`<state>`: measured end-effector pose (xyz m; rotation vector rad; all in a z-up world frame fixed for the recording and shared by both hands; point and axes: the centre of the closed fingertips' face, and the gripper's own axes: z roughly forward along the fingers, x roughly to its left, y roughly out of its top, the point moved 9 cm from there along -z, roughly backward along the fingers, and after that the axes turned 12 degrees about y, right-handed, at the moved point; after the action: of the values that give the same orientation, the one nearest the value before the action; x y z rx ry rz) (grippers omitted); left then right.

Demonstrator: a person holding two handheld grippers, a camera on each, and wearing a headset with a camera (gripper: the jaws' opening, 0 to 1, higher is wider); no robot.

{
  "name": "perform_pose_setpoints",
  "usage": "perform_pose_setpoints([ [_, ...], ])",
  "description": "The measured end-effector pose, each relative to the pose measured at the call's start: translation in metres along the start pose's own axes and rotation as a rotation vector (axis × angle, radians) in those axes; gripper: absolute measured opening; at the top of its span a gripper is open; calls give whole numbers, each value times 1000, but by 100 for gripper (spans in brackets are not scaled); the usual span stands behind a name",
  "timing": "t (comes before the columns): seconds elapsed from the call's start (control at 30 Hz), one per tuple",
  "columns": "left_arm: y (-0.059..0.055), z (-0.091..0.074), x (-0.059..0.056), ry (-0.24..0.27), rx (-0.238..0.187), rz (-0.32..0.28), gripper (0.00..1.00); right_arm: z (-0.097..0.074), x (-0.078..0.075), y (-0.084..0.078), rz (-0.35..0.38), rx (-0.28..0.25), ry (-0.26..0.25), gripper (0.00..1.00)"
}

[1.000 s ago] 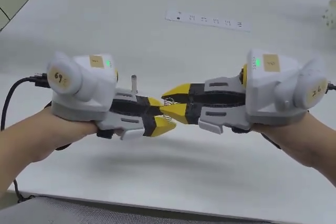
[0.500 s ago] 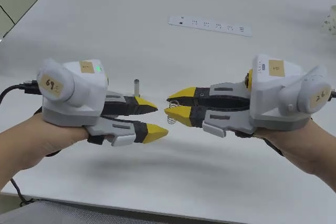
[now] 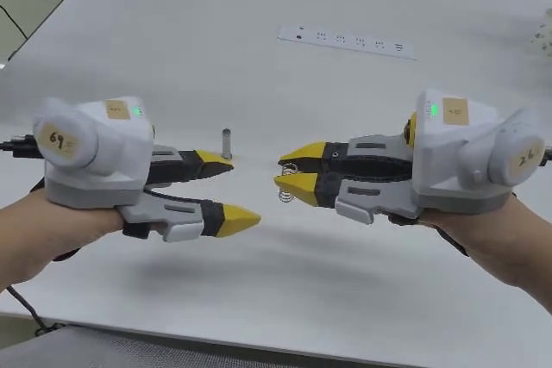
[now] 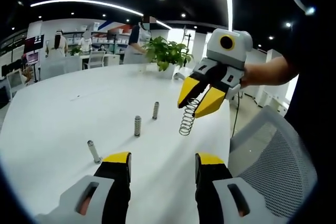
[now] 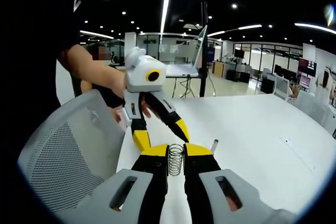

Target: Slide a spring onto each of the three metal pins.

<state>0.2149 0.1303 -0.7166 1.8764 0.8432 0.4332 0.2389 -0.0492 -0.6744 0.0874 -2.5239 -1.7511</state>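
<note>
Two of three pins are judged done. In the left gripper view the middle pin (image 4: 137,126) and the far pin (image 4: 156,110) are each seen wearing a coil. The bare pin (image 4: 93,151) is yet to be fitted; it is noted upright on the white counter (image 3: 259,58), nearest the left claw (image 4: 163,157), which is spread wide and empty. The spring (image 4: 187,120) is pinched near its upper end by the right claw (image 3: 289,171) (hanging free above the counter, not yet over its pin). It is seen as a thin, open-wound steel coil, apparently unbent.
</note>
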Motion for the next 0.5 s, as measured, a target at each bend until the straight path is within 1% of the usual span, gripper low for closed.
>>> perform_pose_setpoints([
  [0.37, -8, -14, 14, 66, -1, -31, 55, 0, -1, -3, 5, 9, -14, 8],
  [0.5, -12, -21, 18, 86, 2, -39, 57, 1, -2, -3, 9, 11, -18, 8],
])
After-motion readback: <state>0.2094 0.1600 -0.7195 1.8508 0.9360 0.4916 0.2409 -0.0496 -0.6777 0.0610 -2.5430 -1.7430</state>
